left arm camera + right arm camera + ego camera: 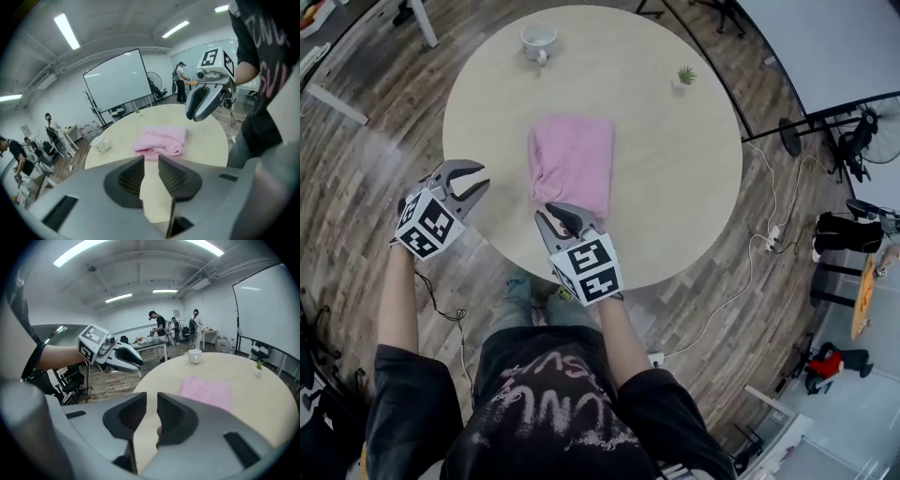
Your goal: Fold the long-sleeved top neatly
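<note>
Pink fabric first: seeing the long-sleeved top [572, 164] lying folded into a compact rectangle at the middle of the round desk [675, 187]. Noting a white mug [538, 39] standing near the far edge, contents not discernible, and a small potted plant [685, 75] sitting far right. Holding the left hand-held gripper [473, 181] off the desk's near-left edge, pointing downward, jaws parted by a narrow gap, pinching nothing. Holding the right hand-held gripper [555, 216] just beside the top's near end, jaws likewise slightly spread and empty.
</note>
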Demonstrator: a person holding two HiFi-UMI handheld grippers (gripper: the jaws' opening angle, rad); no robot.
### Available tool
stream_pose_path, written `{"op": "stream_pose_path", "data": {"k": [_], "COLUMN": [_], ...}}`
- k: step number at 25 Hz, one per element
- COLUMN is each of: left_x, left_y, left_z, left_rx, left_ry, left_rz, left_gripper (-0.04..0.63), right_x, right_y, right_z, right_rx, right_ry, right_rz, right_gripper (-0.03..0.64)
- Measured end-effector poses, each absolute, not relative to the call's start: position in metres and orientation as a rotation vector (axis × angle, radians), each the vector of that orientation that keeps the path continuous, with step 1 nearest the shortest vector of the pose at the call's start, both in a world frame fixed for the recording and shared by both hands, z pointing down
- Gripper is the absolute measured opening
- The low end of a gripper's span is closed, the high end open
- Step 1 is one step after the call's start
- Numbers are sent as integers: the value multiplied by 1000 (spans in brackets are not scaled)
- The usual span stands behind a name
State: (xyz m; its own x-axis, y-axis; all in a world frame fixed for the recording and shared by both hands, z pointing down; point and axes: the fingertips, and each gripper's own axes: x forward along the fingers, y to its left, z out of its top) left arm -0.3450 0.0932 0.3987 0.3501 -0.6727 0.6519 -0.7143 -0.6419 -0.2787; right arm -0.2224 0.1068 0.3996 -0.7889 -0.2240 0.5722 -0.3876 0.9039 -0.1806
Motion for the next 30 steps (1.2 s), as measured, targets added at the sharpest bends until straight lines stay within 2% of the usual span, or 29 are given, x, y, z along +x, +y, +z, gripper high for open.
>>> {"op": "stream_pose_path", "data": {"k": [8,14,30], "left_x": [-299,-268,-244], "left_y": [125,130,147], "left_z": [351,313,219], "left_rx": [2392,2307,2261], "left_ry": [-1667,-1822,-2152], "left_rz": [691,600,470], "left_gripper": [32,11,11], "right_x": [-156,-100,-6], "right_y": [101,83,56], "right_z": [354,319,247], "right_rx": [595,742,1064], "right_ry": [-2616,-2677,-2780], "right_rz": [369,319,162], "right_gripper": [43,6,5]}}
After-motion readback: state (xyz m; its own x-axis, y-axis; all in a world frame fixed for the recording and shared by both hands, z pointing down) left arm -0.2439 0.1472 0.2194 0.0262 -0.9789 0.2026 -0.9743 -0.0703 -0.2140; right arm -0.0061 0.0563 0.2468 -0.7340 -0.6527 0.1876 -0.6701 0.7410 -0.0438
